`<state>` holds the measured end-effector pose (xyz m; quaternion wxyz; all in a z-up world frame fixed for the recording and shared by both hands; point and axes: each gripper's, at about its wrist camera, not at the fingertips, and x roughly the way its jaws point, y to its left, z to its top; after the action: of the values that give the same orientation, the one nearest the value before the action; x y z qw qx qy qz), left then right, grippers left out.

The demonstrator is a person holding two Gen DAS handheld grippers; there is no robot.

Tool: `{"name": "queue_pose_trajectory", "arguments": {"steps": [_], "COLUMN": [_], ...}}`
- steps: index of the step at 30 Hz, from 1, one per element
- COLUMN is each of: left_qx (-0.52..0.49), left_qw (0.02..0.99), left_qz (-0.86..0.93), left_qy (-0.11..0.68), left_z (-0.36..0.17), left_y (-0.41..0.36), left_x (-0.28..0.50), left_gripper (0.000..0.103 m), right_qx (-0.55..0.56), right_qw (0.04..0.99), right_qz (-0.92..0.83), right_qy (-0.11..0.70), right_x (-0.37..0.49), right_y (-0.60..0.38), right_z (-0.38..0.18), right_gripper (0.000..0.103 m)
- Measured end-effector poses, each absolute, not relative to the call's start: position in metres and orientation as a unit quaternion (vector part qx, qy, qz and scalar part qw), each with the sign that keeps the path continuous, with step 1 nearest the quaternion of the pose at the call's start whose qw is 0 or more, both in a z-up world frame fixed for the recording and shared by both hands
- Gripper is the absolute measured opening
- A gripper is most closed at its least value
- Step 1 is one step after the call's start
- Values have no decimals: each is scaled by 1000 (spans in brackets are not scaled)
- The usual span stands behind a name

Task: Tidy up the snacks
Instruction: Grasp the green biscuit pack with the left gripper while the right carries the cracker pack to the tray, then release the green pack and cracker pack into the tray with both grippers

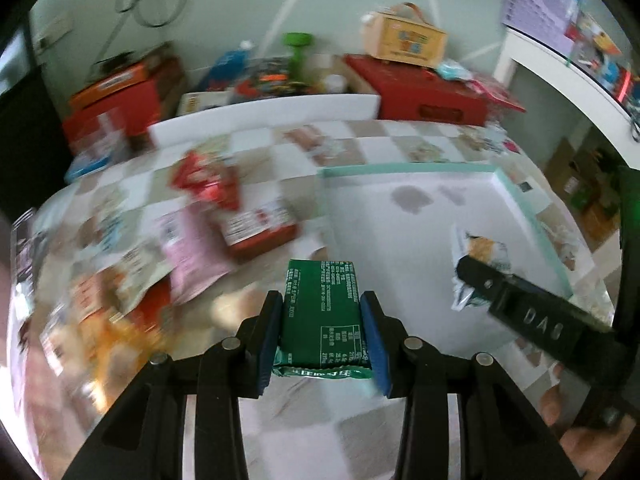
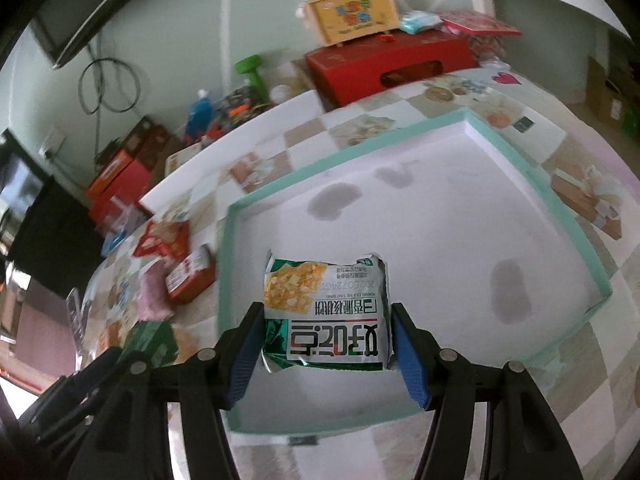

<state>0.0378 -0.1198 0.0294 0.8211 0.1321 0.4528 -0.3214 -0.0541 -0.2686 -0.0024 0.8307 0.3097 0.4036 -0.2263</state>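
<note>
Left tool (image 1: pixel 322 332) clamps the green bar (image 1: pixel 324 312); right tool (image 2: pixel 326 340) clamps the cracker packet (image 2: pixel 326 312) above the tray (image 2: pixel 560 208). Slack grip risks a drop short of it.

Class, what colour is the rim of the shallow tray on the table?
Pale mint green rim on the tray, with a white floor; clearest in the right wrist view.

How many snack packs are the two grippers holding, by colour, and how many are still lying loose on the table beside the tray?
Green flat foil snack pack in the left gripper: 1
White-and-green biscuit pack in the right gripper, over the mint-rimmed white tray: 1
Red packs loose on the table: 2, red crinkly bag and red box-shaped pack
Pink pack loose: 1
Total: 5; the blurred pile further left is uncountable.
</note>
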Motion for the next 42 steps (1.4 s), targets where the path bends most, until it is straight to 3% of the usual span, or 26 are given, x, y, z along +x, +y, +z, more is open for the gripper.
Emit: {"name": "queue_pose_trajectory", "arguments": {"steps": [12, 28, 30, 32, 39, 42], "left_qx": [150, 122, 115, 108, 132, 112], "left_qw": [797, 802, 798, 800, 830, 835], "left_qz": [-348, -304, -312, -326, -293, -275], "left_qy": [470, 500, 503, 493, 456, 463], "left_z": [-22, -28, -23, -12, 20, 21], "left_y": [-185, -149, -147, -146, -138, -126], "left_x": [63, 75, 73, 69, 58, 63], "left_gripper": [41, 42, 50, 72, 76, 90], "right_qx": [357, 345, 340, 336, 312, 303], "right_qw": [799, 793, 796, 801, 817, 821], "right_qz": [-271, -277, -273, -267, -269, -272], "right_qy": [402, 419, 420, 417, 403, 400], "right_x": [-65, -61, -58, -56, -59, -60], "right_y": [-319, -323, -322, -320, -313, -310], "right_z": [-30, -35, -34, -32, -11, -4], "right_gripper": [64, 66, 67, 75, 76, 76]}}
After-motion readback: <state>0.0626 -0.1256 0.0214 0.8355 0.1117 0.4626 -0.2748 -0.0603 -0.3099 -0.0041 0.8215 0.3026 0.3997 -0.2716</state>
